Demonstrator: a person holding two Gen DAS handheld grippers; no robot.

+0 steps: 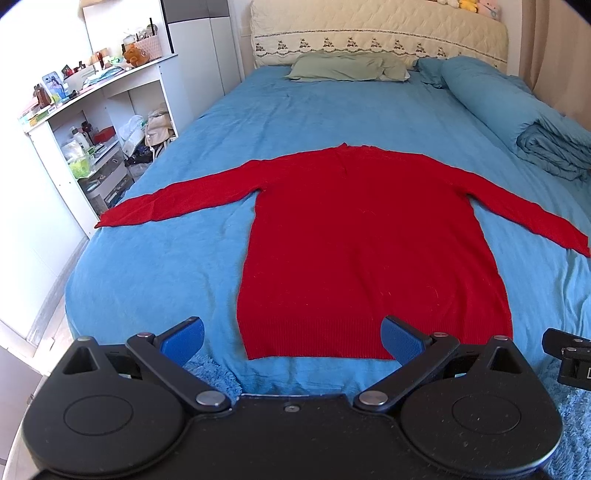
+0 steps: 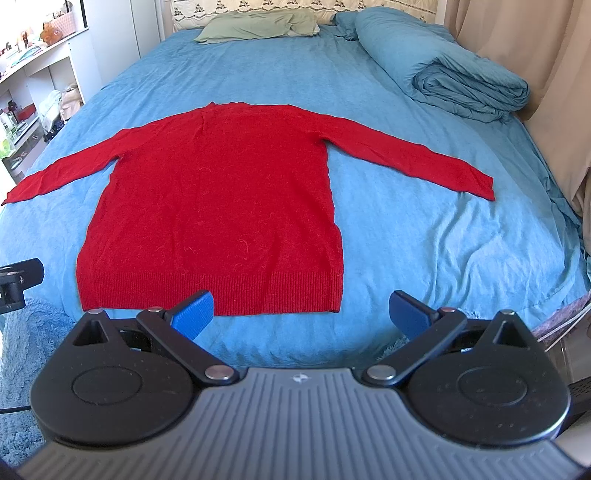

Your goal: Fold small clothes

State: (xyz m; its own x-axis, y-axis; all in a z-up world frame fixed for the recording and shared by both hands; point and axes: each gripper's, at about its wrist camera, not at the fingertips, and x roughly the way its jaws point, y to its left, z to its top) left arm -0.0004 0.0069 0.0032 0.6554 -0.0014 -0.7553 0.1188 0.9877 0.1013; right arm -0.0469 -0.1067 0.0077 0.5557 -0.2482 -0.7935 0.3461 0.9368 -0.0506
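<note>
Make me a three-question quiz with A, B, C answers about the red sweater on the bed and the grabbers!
1. Where does the sweater lie?
A. on the bed
B. on the shelf
C. on the floor

2. What colour is the pillow?
A. red
B. green
C. black

3. How are the sleeves?
A. folded in
B. rolled up
C. spread out

Answers:
1 A, it lies flat on the blue sheet.
2 B, pale green by the headboard.
3 C, both reach sideways. The left gripper and right gripper have open jaws and hold nothing.
</note>
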